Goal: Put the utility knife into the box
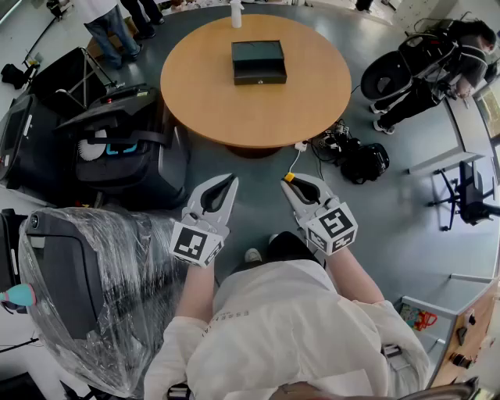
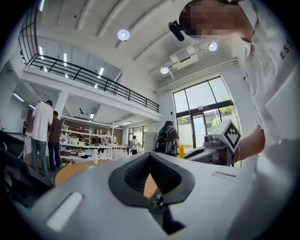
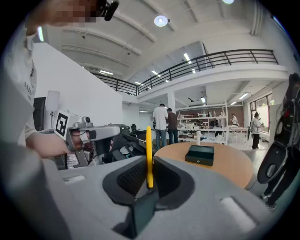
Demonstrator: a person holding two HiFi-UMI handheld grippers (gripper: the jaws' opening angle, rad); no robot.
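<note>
A slim yellow utility knife stands on edge between the pads of my right gripper, which is shut on it; its yellow end pokes out at the tips in the head view. The dark closed box lies on the round wooden table, well ahead of both grippers, and it also shows in the right gripper view. My left gripper hovers beside the right one over the floor, with its tips together and nothing held. Both grippers are short of the table's near edge.
A white bottle stands at the table's far edge. Black equipment cases and a plastic-wrapped chair crowd the left. Cables and a black bag lie on the floor at right, near a person. People stand at the far left.
</note>
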